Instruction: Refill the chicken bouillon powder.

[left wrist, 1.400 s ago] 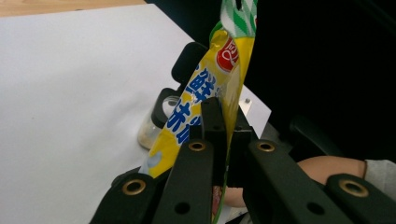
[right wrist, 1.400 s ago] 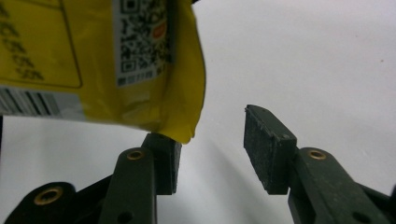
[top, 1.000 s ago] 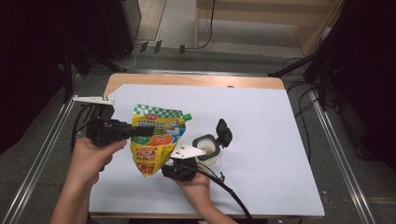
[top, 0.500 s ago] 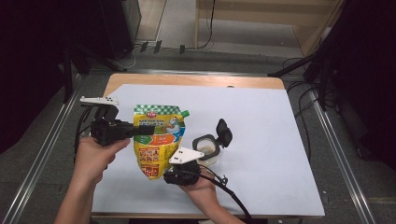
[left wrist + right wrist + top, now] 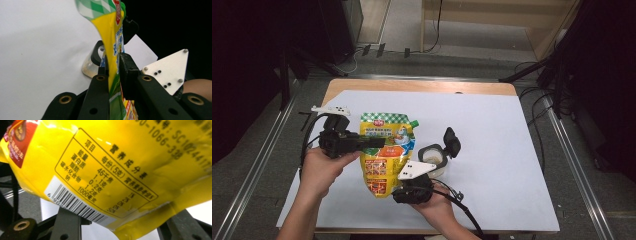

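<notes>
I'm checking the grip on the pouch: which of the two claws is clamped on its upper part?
The left claw, coming in sideways, pinches the yellow pouch near its green checked top; the right claw sits at its bottom edge.

I'm looking down on a table (image 5: 512, 130) under a white sheet, its wooden edge (image 5: 422, 86) showing along the far side. Grey floor (image 5: 257, 165) runs either side with metal rails (image 5: 577, 165), and cables (image 5: 532, 95) trail over it. Beyond, a pale wooden frame (image 5: 492, 20) catches light; both far corners sit dark.
</notes>
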### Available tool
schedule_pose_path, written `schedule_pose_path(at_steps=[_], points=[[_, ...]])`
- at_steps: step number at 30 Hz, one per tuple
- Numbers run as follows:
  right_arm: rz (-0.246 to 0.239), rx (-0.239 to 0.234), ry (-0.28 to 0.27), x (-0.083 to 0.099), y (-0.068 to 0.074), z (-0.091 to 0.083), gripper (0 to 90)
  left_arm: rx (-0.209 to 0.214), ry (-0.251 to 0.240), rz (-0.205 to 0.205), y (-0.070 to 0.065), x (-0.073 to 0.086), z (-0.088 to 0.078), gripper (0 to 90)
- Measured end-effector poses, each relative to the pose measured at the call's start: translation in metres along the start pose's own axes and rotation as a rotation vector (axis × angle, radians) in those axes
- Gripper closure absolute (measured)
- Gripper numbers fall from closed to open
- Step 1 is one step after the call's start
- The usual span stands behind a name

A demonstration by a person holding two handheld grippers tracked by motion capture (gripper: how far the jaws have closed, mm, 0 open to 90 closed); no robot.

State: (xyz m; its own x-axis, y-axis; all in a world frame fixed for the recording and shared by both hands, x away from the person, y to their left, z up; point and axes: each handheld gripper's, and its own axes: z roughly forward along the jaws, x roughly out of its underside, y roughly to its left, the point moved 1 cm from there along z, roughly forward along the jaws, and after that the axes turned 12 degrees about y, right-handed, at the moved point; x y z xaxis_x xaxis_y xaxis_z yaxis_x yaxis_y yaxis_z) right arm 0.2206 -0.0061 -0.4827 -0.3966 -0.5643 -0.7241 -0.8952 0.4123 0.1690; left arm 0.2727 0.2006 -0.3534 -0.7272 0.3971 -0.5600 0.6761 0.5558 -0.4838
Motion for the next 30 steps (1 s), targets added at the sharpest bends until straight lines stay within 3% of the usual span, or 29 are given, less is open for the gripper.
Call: schedule_pose_path(at_steps=[8, 25, 30], points=[[0.011, -0.037, 0.01, 0.004, 0.003, -0.007, 55.0, -0.01, 0.039, -0.005, -0.001, -0.001, 0.016, 80.1], [0.033, -0.093, 0.009, 0.004, 0.012, -0.014, 54.7, -0.009, 0.07, -0.003, 0.0, -0.003, 0.033, 75.9], [0.028, -0.109, 0.015, 0.004, 0.017, -0.015, 56.3, -0.026, 0.098, 0.007, -0.004, -0.005, 0.041, 75.0]])
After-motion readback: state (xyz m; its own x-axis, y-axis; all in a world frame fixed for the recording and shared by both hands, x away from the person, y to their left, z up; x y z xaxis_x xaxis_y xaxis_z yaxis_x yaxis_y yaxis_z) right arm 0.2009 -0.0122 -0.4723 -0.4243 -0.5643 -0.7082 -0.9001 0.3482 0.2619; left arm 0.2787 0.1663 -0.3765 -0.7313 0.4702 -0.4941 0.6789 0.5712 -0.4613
